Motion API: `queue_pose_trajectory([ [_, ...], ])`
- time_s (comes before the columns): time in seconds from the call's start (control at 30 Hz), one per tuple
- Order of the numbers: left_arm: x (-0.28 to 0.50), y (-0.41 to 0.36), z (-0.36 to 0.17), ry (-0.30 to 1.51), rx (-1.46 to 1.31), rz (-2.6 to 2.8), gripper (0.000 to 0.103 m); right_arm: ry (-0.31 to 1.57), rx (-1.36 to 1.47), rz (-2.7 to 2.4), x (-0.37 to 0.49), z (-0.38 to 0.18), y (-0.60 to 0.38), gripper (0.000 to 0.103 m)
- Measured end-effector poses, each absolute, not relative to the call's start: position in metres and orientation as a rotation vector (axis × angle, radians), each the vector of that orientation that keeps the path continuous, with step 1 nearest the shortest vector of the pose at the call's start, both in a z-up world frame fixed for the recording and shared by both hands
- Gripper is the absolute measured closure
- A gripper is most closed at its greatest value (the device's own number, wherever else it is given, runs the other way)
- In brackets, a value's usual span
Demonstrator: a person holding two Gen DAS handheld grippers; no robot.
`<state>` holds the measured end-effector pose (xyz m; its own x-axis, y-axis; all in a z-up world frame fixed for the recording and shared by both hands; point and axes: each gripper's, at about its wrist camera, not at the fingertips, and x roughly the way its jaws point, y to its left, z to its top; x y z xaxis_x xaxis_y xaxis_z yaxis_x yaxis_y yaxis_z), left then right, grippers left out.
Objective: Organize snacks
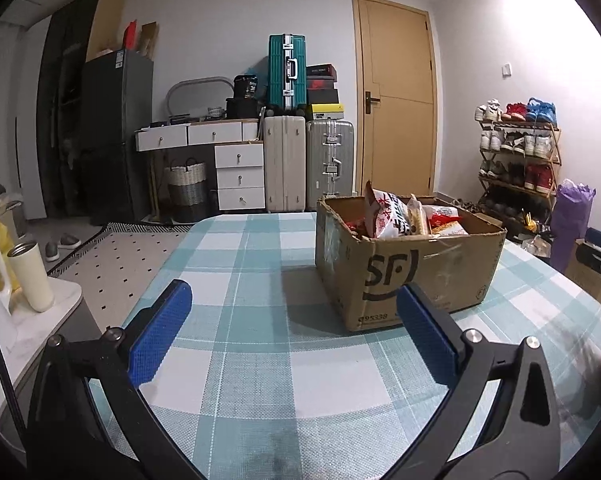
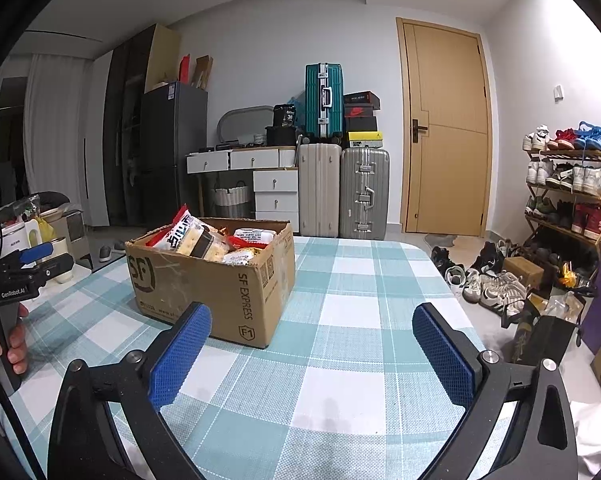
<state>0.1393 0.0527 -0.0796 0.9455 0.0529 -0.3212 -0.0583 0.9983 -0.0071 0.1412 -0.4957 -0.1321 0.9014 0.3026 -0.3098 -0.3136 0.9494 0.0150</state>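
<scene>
An open cardboard box (image 1: 404, 276) marked SF stands on the checked tablecloth (image 1: 252, 360); it also shows in the right wrist view (image 2: 236, 292). It holds several snack packets (image 1: 396, 216), red, white and yellow, also seen from the right (image 2: 208, 240). My left gripper (image 1: 294, 296) is open and empty, low over the table, just in front and left of the box. My right gripper (image 2: 312, 318) is open and empty, in front and right of the box. The left gripper also shows at the left edge of the right wrist view (image 2: 28, 264), held by a hand.
A side table with a cream tumbler (image 1: 30, 276) stands left of the table. Suitcases (image 2: 340, 192), white drawers (image 1: 238, 176) and a door (image 2: 444, 132) line the far wall. A shoe rack (image 2: 568, 188) and loose shoes (image 2: 484, 280) lie to the right.
</scene>
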Motion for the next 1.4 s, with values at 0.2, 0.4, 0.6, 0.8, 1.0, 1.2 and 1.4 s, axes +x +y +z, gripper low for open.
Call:
queue_pose_trajectory([
  [0.2, 0.1332, 0.0538, -0.0778, 0.321, -0.015, 0.057, 0.001, 0.316, -0.034, 0.319, 0.1416, -0.1322, -0.4955, 0.000],
  [0.4, 0.1339, 0.0537, -0.0780, 0.322, -0.014, 0.058, 0.001, 0.316, -0.034, 0.319, 0.1415, -0.1322, -0.4959, 0.000],
  [0.6, 0.1341, 0.0540, -0.0780, 0.322, -0.014, 0.057, 0.001, 0.316, -0.034, 0.319, 0.1414, -0.1323, -0.4958, 0.000],
  [0.8, 0.1339, 0.0542, -0.0780, 0.322, -0.014, 0.057, 0.001, 0.315, -0.034, 0.319, 0.1416, -0.1326, -0.4956, 0.000],
  [1.0, 0.1333, 0.0538, -0.0774, 0.322, -0.013, 0.057, 0.001, 0.315, -0.035, 0.320, 0.1416, -0.1328, -0.4955, 0.000],
  [1.2, 0.1333, 0.0539, -0.0775, 0.322, -0.013, 0.057, 0.001, 0.315, -0.034, 0.320, 0.1413, -0.1327, -0.4957, 0.000],
  [1.4, 0.1342, 0.0542, -0.0783, 0.322, -0.014, 0.057, 0.001, 0.315, -0.035, 0.319, 0.1413, -0.1329, -0.4954, 0.000],
])
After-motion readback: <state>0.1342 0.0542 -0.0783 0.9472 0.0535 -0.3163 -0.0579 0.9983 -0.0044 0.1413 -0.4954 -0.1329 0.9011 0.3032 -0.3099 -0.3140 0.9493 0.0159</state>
